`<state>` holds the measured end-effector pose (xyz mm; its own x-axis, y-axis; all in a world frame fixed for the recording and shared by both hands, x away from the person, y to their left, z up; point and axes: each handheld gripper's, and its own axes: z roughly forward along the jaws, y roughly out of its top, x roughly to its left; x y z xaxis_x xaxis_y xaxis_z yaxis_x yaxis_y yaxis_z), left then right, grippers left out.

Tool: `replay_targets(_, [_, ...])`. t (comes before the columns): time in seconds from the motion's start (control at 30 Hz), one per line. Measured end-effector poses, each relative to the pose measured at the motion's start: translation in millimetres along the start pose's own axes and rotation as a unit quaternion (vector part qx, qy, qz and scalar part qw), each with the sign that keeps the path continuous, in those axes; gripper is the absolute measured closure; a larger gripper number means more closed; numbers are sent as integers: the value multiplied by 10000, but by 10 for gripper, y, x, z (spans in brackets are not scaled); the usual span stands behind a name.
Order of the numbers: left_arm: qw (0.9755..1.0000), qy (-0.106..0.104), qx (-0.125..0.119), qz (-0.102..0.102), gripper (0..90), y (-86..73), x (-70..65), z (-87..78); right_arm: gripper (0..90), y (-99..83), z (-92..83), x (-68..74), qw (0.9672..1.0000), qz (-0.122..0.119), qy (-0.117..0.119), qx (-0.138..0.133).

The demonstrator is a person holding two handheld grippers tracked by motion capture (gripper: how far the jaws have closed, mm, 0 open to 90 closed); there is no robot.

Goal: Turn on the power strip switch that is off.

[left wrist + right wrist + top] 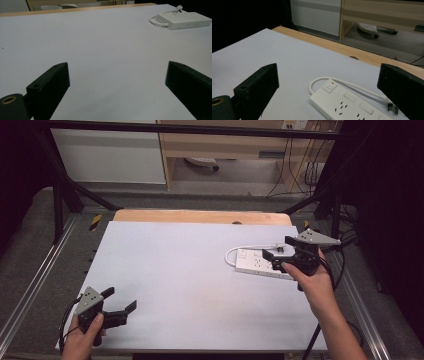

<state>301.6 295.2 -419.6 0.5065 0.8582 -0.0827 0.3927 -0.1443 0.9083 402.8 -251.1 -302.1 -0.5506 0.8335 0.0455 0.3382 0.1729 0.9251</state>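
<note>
The person's right hand reaches in from the near right, forearm angled up and to the left, gripping the black right gripper above the right part of the white table top. Its jaws stand spread wide and hold nothing. They hang over the near end of the white plastic power strip, which lies flat on the table at the right, roughly midway between near and far edges. Whether the jaws touch the strip cannot be told from the high view; in the right gripper view the strip lies between and below the two jaws, apart from both.

The strip's thin white cable loops around its far end and runs back along its far side to a plug lying on the table just beside it. A square rocker switch with a small red mark sits at the strip's far left end, followed by socket openings. No brand or readable writing shows.

The left hand sits at the near left corner, holding the black left gripper low over the bare table. Its jaws are likewise spread wide, empty, pointing right and slightly away. In the left gripper view the strip lies well apart, at far right.
</note>
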Motion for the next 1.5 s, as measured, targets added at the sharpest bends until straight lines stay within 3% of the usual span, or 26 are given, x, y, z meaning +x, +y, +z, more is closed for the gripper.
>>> replay_targets(0.27, [10000, 7, 9, -4, 56, -2, 4, 4, 36, 107, 139, -105, 9999, 114, -46, 1])
replay_targets(0.37, [10000, 2, 12, -18, 56, -5, 5, 6, 55, 119, 205, -144, 9999, 143, 50, -6])
replay_targets(0.67, [10000, -6, 52, 4, 56, -9, 3, 13, 64, 109, 453, -228, 9995, 256, -66, 167])
replay_targets(0.83, [10000, -10, 59, 2, 56, -10, 4, 17, 61, 116, 581, -287, 9991, 249, -247, 247])
replay_targets(1.13, [10000, -24, 74, -15, 57, -15, 4, 25, 210, 54, 848, -362, 9979, 122, -495, 406])
replay_targets(1.5, [9999, -36, 89, -74, 57, -20, 15, 33, 318, -22, 1057, -481, 9968, 403, -518, 453])
